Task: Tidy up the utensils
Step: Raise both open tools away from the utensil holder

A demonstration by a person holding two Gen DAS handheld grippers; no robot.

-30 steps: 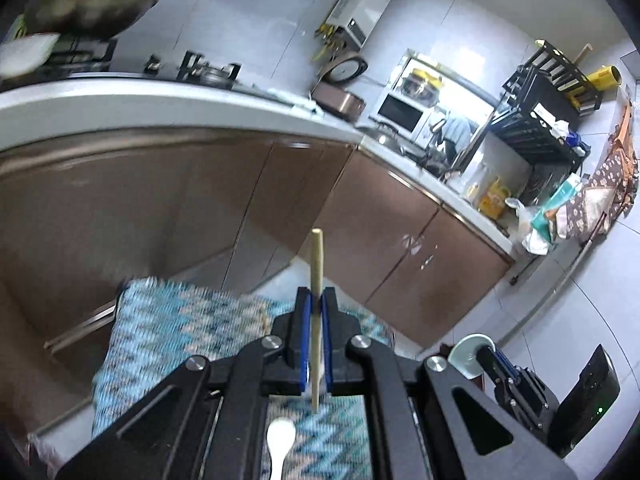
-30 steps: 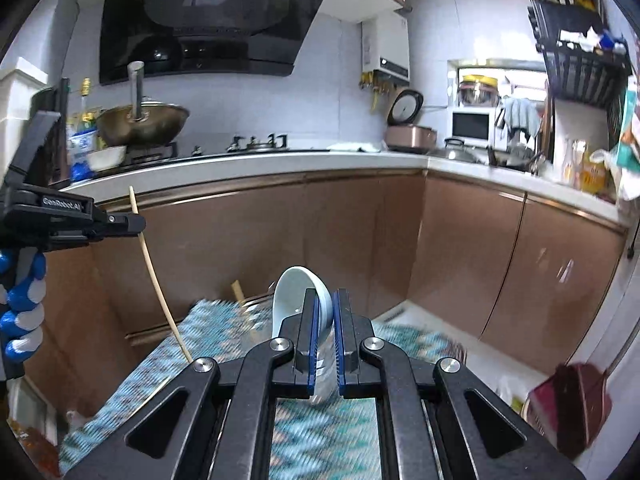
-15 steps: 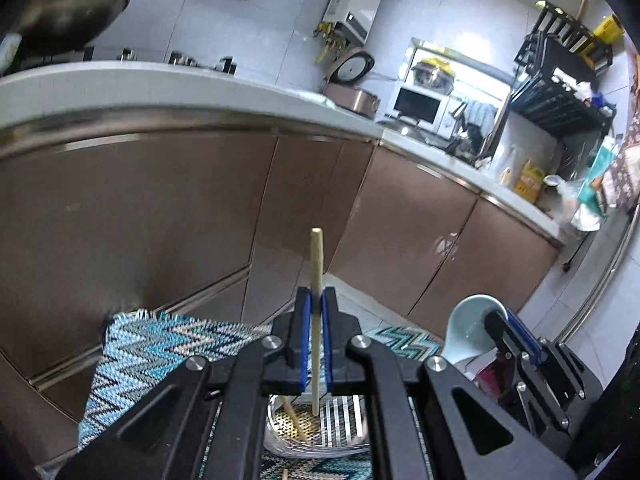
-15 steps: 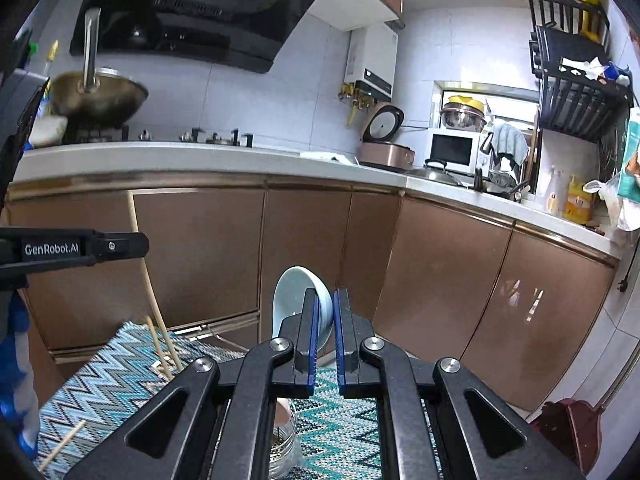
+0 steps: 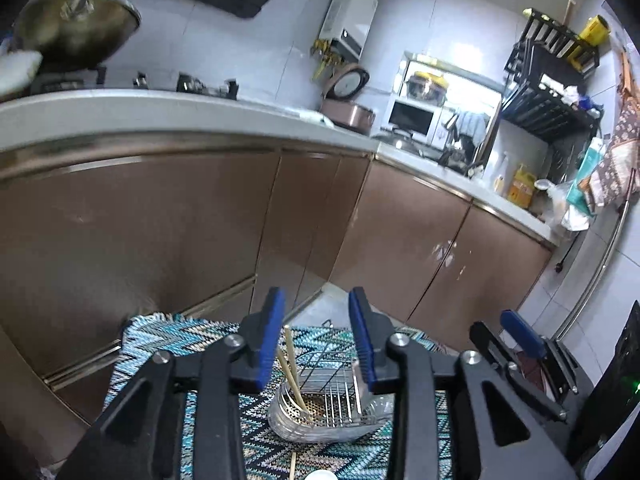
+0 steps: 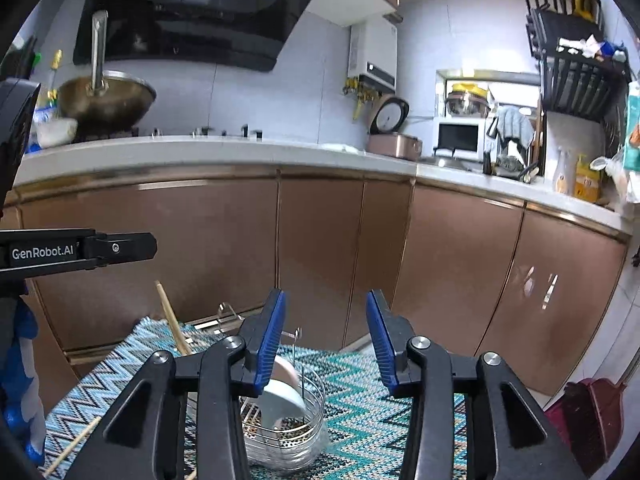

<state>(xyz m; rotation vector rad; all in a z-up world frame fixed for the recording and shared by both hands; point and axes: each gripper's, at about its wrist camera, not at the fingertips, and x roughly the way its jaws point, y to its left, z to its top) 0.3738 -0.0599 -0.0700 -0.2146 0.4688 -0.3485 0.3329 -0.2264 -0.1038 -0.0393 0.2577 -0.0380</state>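
With both jaw pairs spread and empty, lift the left gripper (image 5: 316, 340) and right gripper (image 6: 326, 340) straight up, clear of the wire utensil holder (image 6: 308, 408); avoid nudging the chopsticks (image 5: 294, 376) or spoon (image 6: 282, 400).

Both grippers, L (image 5: 316, 340) & R (image 6: 325, 340), opened: chopstick (image 5: 294, 372) & spoon (image 6: 280, 398) now in holder (image 6: 280, 436).

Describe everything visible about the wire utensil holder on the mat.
The holder is a shiny metal wire basket with a rounded end of stacked rings, straight dividers and a perforated base. It stands upright on the zigzag mat. Two chopsticks lean in one compartment; a pale spoon stands in the rounded end. Both the left tongs and the right tongs hover open above it, touching nothing.
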